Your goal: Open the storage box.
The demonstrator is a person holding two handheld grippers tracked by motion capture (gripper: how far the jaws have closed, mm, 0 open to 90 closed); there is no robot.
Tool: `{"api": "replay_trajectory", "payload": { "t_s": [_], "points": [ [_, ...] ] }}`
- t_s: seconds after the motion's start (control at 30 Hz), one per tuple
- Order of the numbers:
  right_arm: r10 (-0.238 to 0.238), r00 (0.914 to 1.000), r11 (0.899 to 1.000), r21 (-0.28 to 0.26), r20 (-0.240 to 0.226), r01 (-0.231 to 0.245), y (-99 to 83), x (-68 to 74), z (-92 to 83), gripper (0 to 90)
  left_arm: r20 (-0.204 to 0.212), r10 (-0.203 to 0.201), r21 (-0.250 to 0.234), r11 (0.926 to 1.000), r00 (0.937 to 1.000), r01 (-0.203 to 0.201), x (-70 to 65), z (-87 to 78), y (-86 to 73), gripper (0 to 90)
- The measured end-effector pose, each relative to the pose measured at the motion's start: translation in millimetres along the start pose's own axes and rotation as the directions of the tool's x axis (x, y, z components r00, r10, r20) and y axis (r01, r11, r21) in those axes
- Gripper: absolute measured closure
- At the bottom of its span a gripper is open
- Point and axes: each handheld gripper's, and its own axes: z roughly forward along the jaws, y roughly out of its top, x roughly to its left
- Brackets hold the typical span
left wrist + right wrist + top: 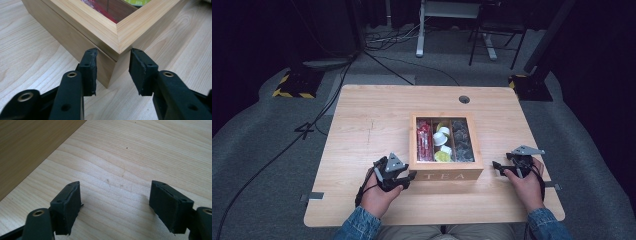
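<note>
Grey carpet and dark curtains ring the pale wooden table [362, 125], with cables trailing off behind it. At the left, the left gripper [408, 176] is set against the near left corner of the light wooden tea box with the glass-windowed lid and "TEA" lettering [447, 176], which stands near the middle of the table toward the person's edge. In the left gripper view its jaws straddle that corner [117, 47] just under the lid seam; one pad [90, 67] looks to be touching the box's side, the other stands just clear of it, so I'd call the claw not yet clenched on anything. To my eye the step in hand is taking hold of the lid's corner to lift it; the next move calls for the pads to bite on the lid frame above the seam, not the base.

Through the window I make out red packets [424, 142], white and yellow pods [442, 140], and dark items I cannot identify.

Farther right, the right gripper [498, 167] rests released, jaws wide, well apart from the box. The box's hinge side is hidden from here.
</note>
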Motion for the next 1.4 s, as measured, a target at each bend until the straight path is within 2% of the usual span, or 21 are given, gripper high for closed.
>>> {"api": "replay_trajectory", "payload": {
  "t_s": [0.13, 0.2, 0.33, 0.4, 0.47, 0.57, 0.7, 0.8, 0.83, 0.93, 1.0, 1.1, 1.4],
  "points": [
    [-0.001, 1.0, 1.0, 0.0, -0.001, 0.001, 0.0, 0.0, 0.0, 25.5, 0.004, 0.011, 0.008, 0.9999, 0.9999, -0.011, 0.9, -2.4, 0.7, 64.1],
    [-0.002, 1.0, 1.0, 0.0, -0.002, 0.002, 0.0, 0.0, 0.0, 25.5, 0.004, 0.015, -0.002, 0.9999, 0.9999, -0.015, 0.8, -3.1, 0.9, 66.0],
    [-0.006, 0.9999, 1.0, 0.001, -0.009, 0.006, 0.0, 0.0, -0.2, 25.3, -0.005, 0.037, 0.004, 0.9993, 0.9993, -0.037, -0.1, -3.8, 2.2, 66.8],
    [-0.011, 0.9992, 1.0, 0.0, -0.039, 0.011, -0.4, -0.5, -1.2, 25.4, -0.003, 0.039, 0.002, 0.9992, 0.9992, -0.039, -0.2, -4.8, 2.7, 67.8],
    [-0.004, 0.9965, 0.999, 0.035, -0.083, 0.006, 2.5, 0.4, -6.5, 26.3, 0.002, 0.044, -0.001, 0.999, 0.999, -0.044, -0.4, -5.6, 3.5, 68.5],
    [-0.048, 0.9918, 0.999, 0.011, -0.119, 0.049, 11.5, 7.8, -22.7, 26.3, 0.002, 0.044, -0.001, 0.999, 0.999, -0.044, -0.7, -5.8, 4.3, 68.6],
    [-0.115, 0.9805, 0.993, -0.019, -0.16, 0.113, 26.5, 22.9, -42.9, 25.2, 0.001, 0.044, -0.005, 0.999, 0.999, -0.044, -0.6, -5.9, 4.4, 68.6],
    [-0.178, 0.9662, 0.984, -0.043, -0.187, 0.173, 36.1, 36.5, -54.2, 22.5, 0.002, 0.043, -0.002, 0.9991, 0.9991, -0.043, -0.7, -6.1, 4.6, 68.6],
    [-0.209, 0.9577, 0.978, -0.056, -0.198, 0.202, 39.5, 42.8, -57.4, 22.4, 0.002, 0.043, -0.002, 0.9991, 0.9991, -0.043, -0.7, -6.0, 4.7, 68.6],
    [-0.252, 0.9407, 0.967, -0.082, -0.227, 0.24, 44.9, 57.4, -59.9, 22.0, 0.001, 0.042, -0.002, 0.9991, 0.9991, -0.042, -0.7, -6.1, 4.7, 68.6],
    [-0.275, 0.9323, 0.961, -0.089, -0.235, 0.261, 46.9, 65.4, -57.5, 21.5, 0.0, 0.041, -0.005, 0.9992, 0.9992, -0.041, -0.9, -6.1, 4.7, 68.6],
    [-0.286, 0.9273, 0.958, -0.094, -0.241, 0.271, 48.0, 73.1, -51.9, 22.8, 0.001, 0.04, -0.005, 0.9992, 0.9992, -0.04, -0.8, -6.1, 4.8, 68.6],
    [-0.315, 0.9256, 0.949, -0.098, -0.209, 0.301, 47.7, 81.9, -42.8, 30.5, 0.001, 0.045, -0.003, 0.999, 0.999, -0.045, -0.6, -6.1, 5.0, 68.5]
  ]
}}
